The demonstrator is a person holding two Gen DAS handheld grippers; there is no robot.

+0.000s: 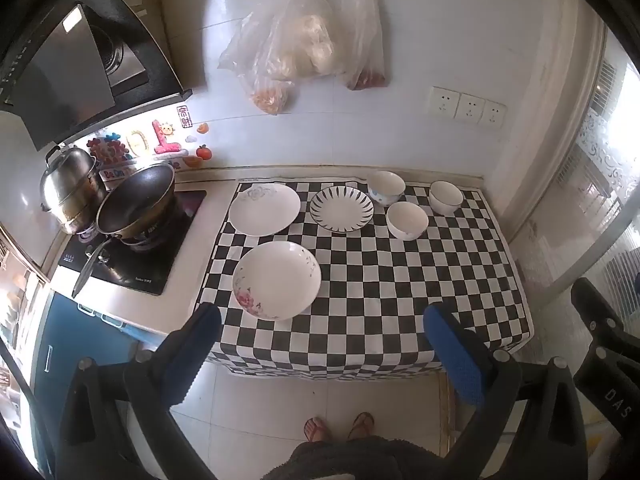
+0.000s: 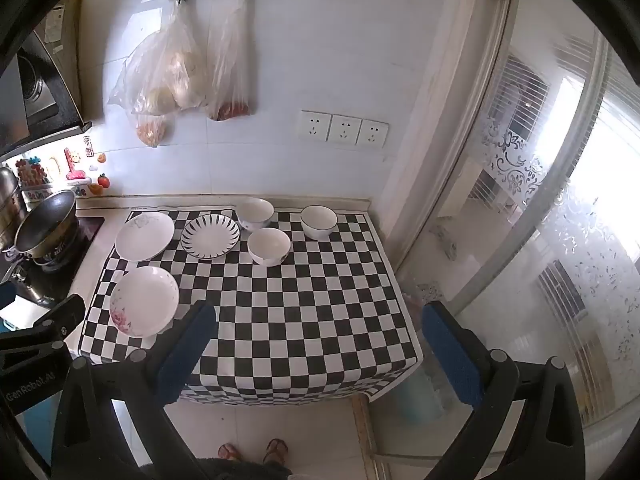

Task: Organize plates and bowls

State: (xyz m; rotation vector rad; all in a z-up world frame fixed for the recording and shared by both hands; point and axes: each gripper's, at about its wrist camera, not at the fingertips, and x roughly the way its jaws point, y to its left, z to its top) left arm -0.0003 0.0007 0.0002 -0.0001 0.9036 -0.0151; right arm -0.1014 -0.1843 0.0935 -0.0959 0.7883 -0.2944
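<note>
On the black-and-white checked cloth (image 1: 380, 280) (image 2: 288, 308) lie three plates: a rose-patterned one (image 1: 277, 279) (image 2: 144, 301) near the front left, a plain white one (image 1: 264, 209) (image 2: 145, 236) behind it, and a black-striped one (image 1: 341, 209) (image 2: 210, 236). Three white bowls (image 1: 407, 220) (image 2: 268, 246) stand at the back right: a blue-flecked one (image 1: 386, 187) (image 2: 254, 213) and a dark-rimmed one (image 1: 446, 197) (image 2: 318, 221). My left gripper (image 1: 322, 320) hangs open over the counter's front edge. My right gripper (image 2: 318, 318) is open too, with nothing between its fingers.
A wok (image 1: 136, 200) (image 2: 46, 226) and a steel pot (image 1: 72, 188) sit on the stove at the left. Plastic bags (image 1: 304, 44) (image 2: 180, 72) hang on the tiled wall above wall sockets (image 1: 466, 109) (image 2: 344, 127). A glass door (image 2: 540, 200) stands at the right. A person's sandalled feet (image 1: 340, 426) are on the floor.
</note>
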